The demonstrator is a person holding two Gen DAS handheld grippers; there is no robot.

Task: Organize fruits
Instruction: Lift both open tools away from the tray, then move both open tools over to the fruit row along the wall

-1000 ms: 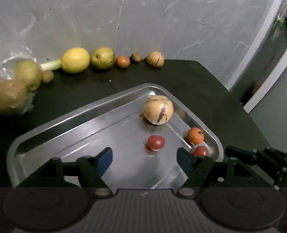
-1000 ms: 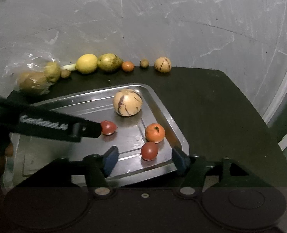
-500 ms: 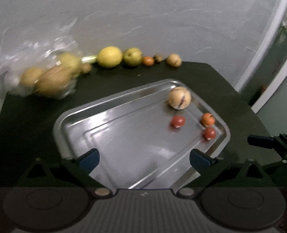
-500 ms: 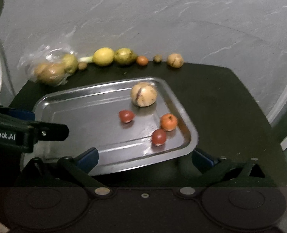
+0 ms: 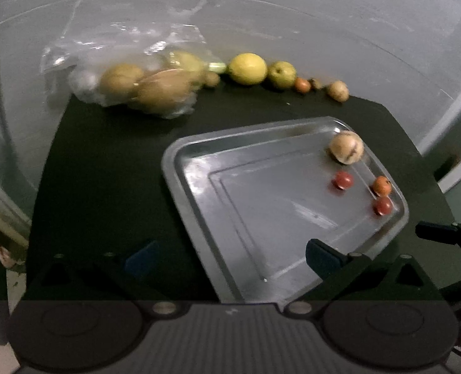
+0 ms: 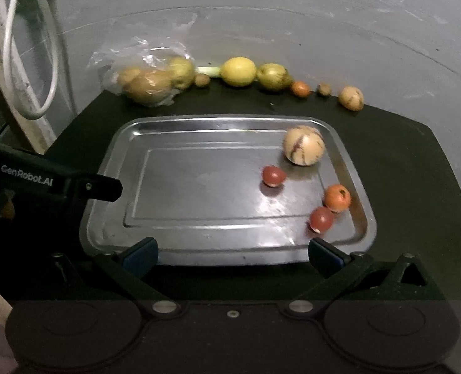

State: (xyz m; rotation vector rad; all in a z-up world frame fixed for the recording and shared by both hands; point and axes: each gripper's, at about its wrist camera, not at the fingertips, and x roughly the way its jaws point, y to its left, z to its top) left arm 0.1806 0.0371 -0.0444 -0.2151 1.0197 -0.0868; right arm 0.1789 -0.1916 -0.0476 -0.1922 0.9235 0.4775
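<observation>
A steel tray (image 6: pixel 199 124) (image 5: pixel 180 155) lies on the dark table. In it sit a pale striped melon (image 6: pixel 303 149) (image 5: pixel 345 149), two red tomatoes (image 6: pixel 273 175) (image 6: pixel 320 218) and an orange fruit (image 6: pixel 337 198) (image 5: pixel 382 185). Along the wall runs a row: a lemon (image 6: pixel 238 71) (image 5: pixel 248 68), a green fruit (image 6: pixel 272 76), a small orange (image 6: pixel 300 88), a small brown fruit (image 6: pixel 324 89) and a second striped melon (image 6: pixel 351 98). My left gripper (image 5: pixel 230 257) is open and empty over the tray's near left corner. My right gripper (image 6: pixel 232 254) is open and empty at the tray's front edge.
A clear plastic bag of yellow-brown fruit (image 6: pixel 149 81) (image 5: pixel 149 87) lies at the back left against the grey wall. A white cable (image 6: pixel 51 71) hangs at the left. The left gripper's finger (image 6: pixel 74 184) juts in over the tray's left rim.
Both grippers have pulled back from the tray and opened wider. The left one has swung left, bringing the bag into view. The fruits in the tray have stayed put.
</observation>
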